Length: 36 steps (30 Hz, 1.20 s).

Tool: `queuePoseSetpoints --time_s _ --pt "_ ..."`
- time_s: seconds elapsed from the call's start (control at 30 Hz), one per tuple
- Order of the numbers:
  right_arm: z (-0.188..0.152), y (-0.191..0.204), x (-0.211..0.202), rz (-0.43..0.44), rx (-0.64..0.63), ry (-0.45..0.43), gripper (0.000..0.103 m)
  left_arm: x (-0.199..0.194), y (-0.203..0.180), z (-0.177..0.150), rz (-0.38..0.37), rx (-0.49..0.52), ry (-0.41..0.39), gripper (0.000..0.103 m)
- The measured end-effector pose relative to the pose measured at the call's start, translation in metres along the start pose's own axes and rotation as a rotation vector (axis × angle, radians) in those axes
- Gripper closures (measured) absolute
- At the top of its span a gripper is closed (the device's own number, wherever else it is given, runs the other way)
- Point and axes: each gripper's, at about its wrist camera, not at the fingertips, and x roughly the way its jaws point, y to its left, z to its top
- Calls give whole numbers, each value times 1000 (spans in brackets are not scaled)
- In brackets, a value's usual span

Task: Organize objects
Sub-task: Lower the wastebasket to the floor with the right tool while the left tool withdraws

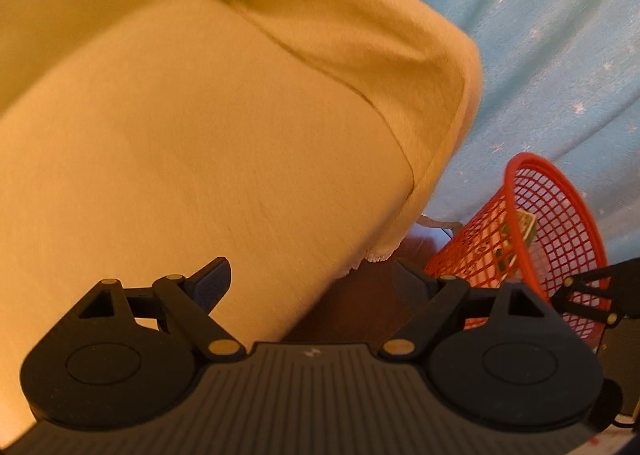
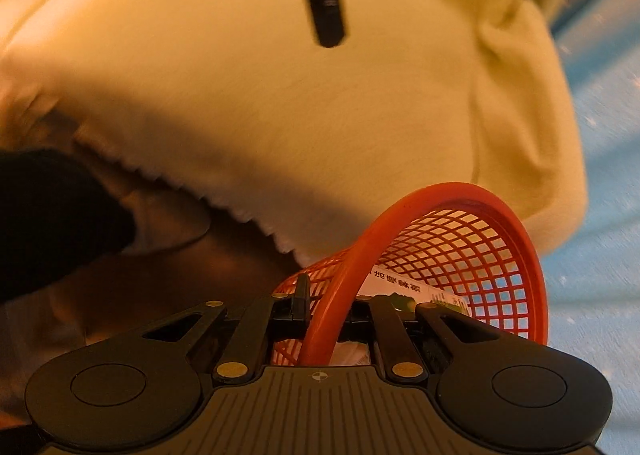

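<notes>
A red mesh basket (image 1: 568, 191) stands tilted at the right in the left wrist view, with printed packets (image 1: 520, 231) inside. In the right wrist view my right gripper (image 2: 336, 297) is shut on the rim of that basket (image 2: 460, 191), one finger outside the wall and one inside. A white printed packet (image 2: 404, 285) lies in it. My left gripper (image 1: 310, 271) stands open over a yellow cloth (image 1: 200, 115), nothing between its fingers. One of its fingers (image 2: 328, 15) shows at the top of the right wrist view. The right gripper (image 1: 592, 295) shows at the right edge of the left view.
The yellow cloth (image 2: 320, 115) fills most of both views. A blue cloth with small stars (image 1: 560, 35) lies behind the basket. A dark brown surface (image 2: 160, 287) shows under the yellow cloth's fringed edge. A black shape (image 2: 48, 215) sits at the left.
</notes>
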Motion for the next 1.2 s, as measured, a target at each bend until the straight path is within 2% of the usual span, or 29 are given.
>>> queuePoseSetpoints --time_s 0.1,0.3,0.5,0.6,0.73,0.87,0.93,1.0,1.13,1.17,1.2 --pt "-39 12 12 53 -121 -32 97 10 -25 -33 21 -73 7 18" --pt "-95 39 51 125 -329 -44 97 46 -52 -90 67 -112 37 17" --pt "-120 66 138 154 -504 -64 97 107 -37 -145 94 -192 53 17" --pt "-129 80 201 139 -564 -86 97 145 -25 -175 107 -221 47 17" --pt "-140 101 284 108 -581 -104 97 197 -6 -210 118 -252 61 17" --pt "-148 117 342 83 -575 -103 97 227 6 -233 119 -276 79 17" --pt "-150 120 358 96 -552 -97 97 232 6 -241 115 -286 83 17" --pt "-157 131 367 65 -579 -123 97 234 4 -246 112 -288 90 17" --pt "-157 128 374 61 -459 -138 97 228 1 -250 109 -291 100 17" --pt "-155 125 374 69 -420 -129 90 227 -2 -252 108 -288 99 17" --pt "-154 123 376 64 -396 -123 66 226 -2 -250 105 -283 98 17"
